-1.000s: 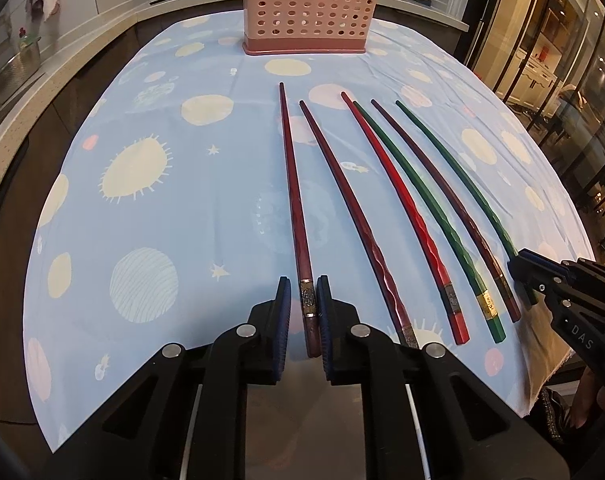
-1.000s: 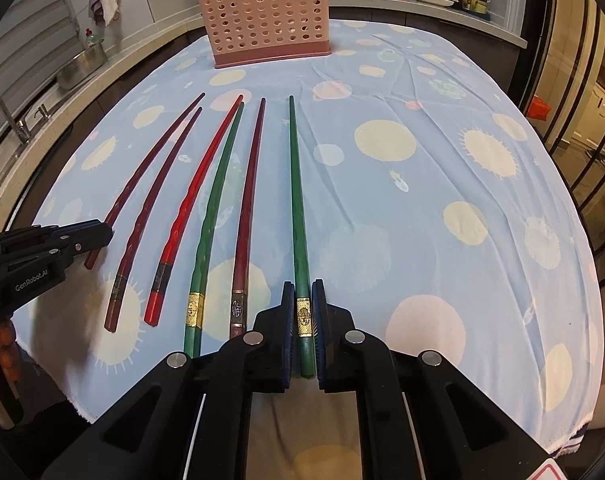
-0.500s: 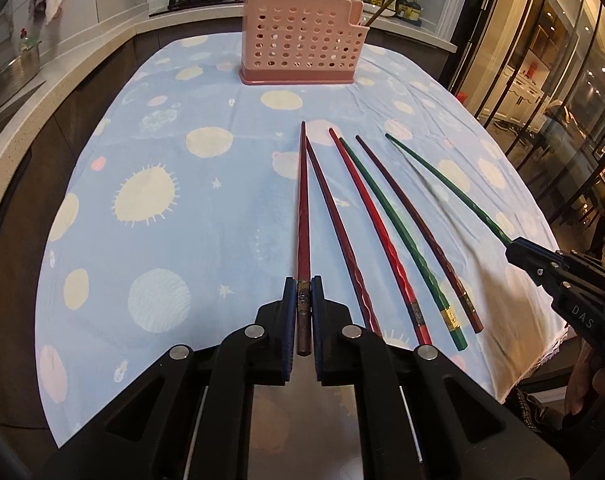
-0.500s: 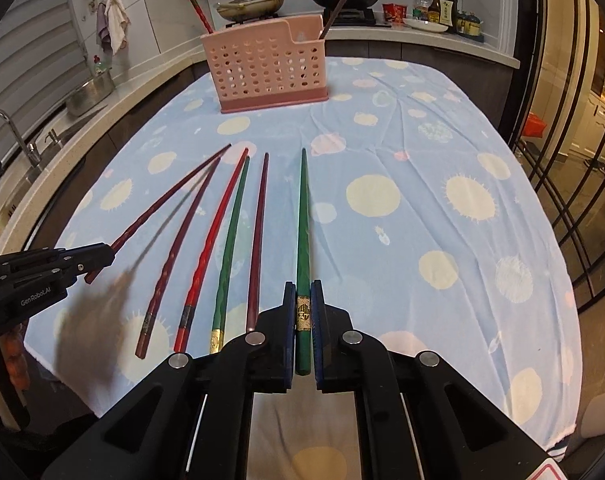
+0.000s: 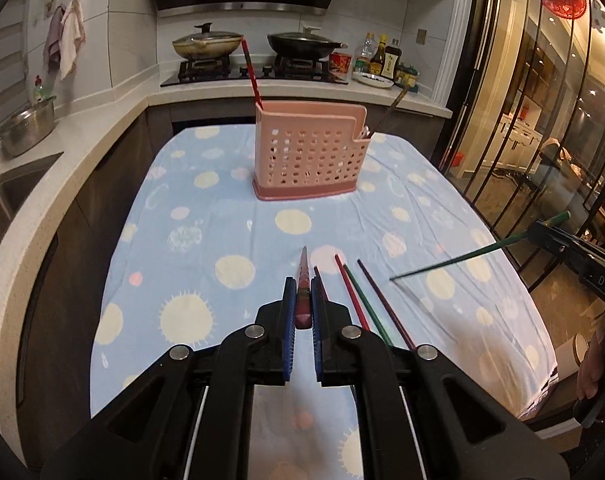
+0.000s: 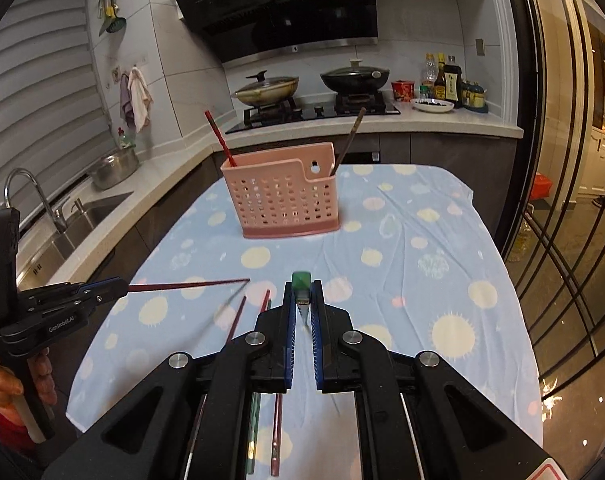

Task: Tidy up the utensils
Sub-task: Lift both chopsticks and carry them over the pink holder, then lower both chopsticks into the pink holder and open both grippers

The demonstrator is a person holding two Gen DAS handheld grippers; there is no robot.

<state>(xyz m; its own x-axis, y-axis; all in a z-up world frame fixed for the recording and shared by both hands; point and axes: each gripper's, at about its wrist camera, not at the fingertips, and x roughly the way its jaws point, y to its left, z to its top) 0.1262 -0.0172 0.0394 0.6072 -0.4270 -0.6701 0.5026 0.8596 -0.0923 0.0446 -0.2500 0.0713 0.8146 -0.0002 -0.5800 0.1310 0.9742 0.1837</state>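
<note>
My left gripper (image 5: 303,300) is shut on a dark red chopstick (image 5: 303,280), lifted off the table and pointing toward the pink perforated holder (image 5: 308,160). My right gripper (image 6: 302,300) is shut on a green chopstick (image 6: 301,281), also lifted; it shows in the left wrist view (image 5: 462,258) pointing left over the cloth. The left gripper and its red chopstick (image 6: 190,285) show at the left of the right wrist view. Several chopsticks (image 5: 362,300) still lie on the blue cloth (image 5: 222,240). The holder (image 6: 280,200) holds a red chopstick (image 6: 218,136) and a brown one (image 6: 348,136).
A counter with a sink (image 6: 82,216) and a metal pot (image 5: 26,128) runs along the left. A stove with two pans (image 5: 258,44) and bottles (image 5: 382,60) is behind the holder. Glass doors (image 5: 542,140) stand at the right.
Both grippers have lifted their chopsticks off the cloth and tilted up, so the views now look level toward the holder and stove.
</note>
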